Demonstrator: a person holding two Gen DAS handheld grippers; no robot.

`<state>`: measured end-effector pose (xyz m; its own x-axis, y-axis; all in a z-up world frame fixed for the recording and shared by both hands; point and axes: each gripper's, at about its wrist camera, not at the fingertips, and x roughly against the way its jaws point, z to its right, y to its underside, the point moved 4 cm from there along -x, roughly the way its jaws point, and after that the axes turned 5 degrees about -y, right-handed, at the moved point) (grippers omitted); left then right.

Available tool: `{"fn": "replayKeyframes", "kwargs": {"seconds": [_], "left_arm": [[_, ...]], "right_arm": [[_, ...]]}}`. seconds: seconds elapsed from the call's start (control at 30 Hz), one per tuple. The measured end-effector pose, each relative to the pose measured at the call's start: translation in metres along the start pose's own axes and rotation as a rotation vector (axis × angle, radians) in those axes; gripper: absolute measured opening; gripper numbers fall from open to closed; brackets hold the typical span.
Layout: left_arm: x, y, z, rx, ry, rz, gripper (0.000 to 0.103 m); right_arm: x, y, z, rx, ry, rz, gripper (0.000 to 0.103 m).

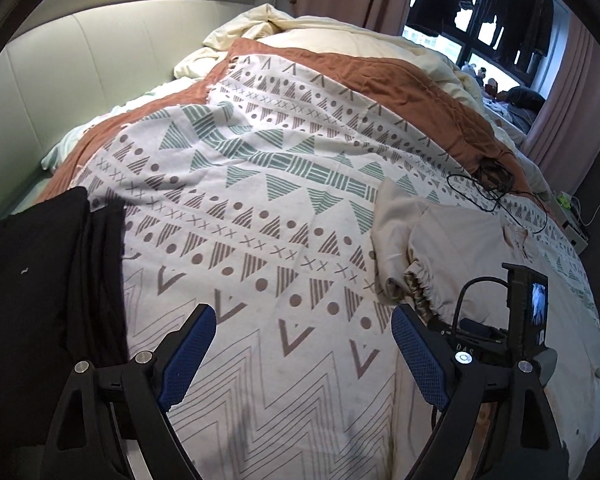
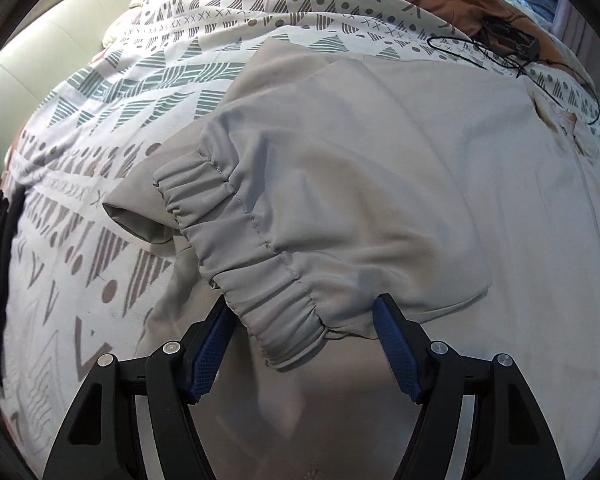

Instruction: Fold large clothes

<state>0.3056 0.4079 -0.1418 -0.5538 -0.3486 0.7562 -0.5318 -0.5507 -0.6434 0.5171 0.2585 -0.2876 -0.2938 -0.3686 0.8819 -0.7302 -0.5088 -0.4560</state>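
By the bed's left edge a black garment [image 1: 40, 280] lies folded, the left gripper [image 1: 303, 340] hangs open over bare patterned cover [image 1: 260, 200], and the right gripper [image 2: 300, 332], open, straddles the elastic hem of the half-folded beige jacket [image 2: 379, 160], still unfinished

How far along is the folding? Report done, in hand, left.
Done: black clothes look folded at the bed's left edge. In hand: nothing gripped; the right gripper is open around the beige jacket's elastic cuff, the left gripper open over the patterned bedspread. Left: folding the jacket.
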Motion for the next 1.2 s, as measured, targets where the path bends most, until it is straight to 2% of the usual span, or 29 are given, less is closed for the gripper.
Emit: {"fn": "replayKeyframes", "kwargs": {"seconds": [0.07,0.1,0.17,0.2,0.3,0.47,0.6,0.7,0.8,0.9,1.03,1.13,1.2], "left_arm": [[0.003,0.006,-0.013,0.016,-0.005,-0.011,0.090],[0.004,0.009,-0.019,0.027,-0.005,-0.014,0.090],[0.007,0.015,-0.031,0.058,0.002,-0.022,0.090],[0.008,0.017,-0.035,0.070,0.006,-0.027,0.090],[0.014,0.023,-0.044,0.087,0.010,-0.028,0.090],[0.025,0.022,-0.041,0.085,0.042,0.003,0.090],[0.026,0.018,-0.027,0.087,0.094,0.013,0.090],[0.029,0.015,-0.010,0.094,0.143,0.027,0.090],[0.029,0.013,0.015,0.063,0.157,0.017,0.090],[0.025,0.012,0.043,0.006,0.141,0.004,0.090],[0.020,0.014,0.070,-0.020,0.133,-0.008,0.090],[0.011,0.016,0.086,-0.037,0.111,-0.024,0.090],[0.004,0.018,0.096,-0.038,0.097,-0.039,0.090]], "right_arm": [[0.000,-0.001,-0.005,0.040,0.024,-0.002,0.041],[0.004,0.000,-0.004,0.048,0.031,0.007,0.031],[0.015,0.001,0.002,0.029,0.013,0.020,0.016],[0.021,0.000,0.004,0.025,0.008,0.028,0.013],[0.047,-0.001,0.016,0.013,0.001,0.072,0.013],[0.095,-0.001,0.045,-0.068,-0.077,0.116,0.012],[0.144,-0.004,0.073,-0.101,-0.090,0.153,0.012],[0.170,-0.004,0.103,-0.168,-0.135,0.190,0.012],[0.183,0.001,0.131,-0.229,-0.161,0.233,0.012],[0.192,0.009,0.161,-0.290,-0.203,0.275,0.012],[0.196,0.025,0.204,-0.378,-0.243,0.310,0.012],[0.191,0.037,0.243,-0.472,-0.264,0.294,0.013],[0.182,0.045,0.268,-0.539,-0.248,0.234,0.020]]}}
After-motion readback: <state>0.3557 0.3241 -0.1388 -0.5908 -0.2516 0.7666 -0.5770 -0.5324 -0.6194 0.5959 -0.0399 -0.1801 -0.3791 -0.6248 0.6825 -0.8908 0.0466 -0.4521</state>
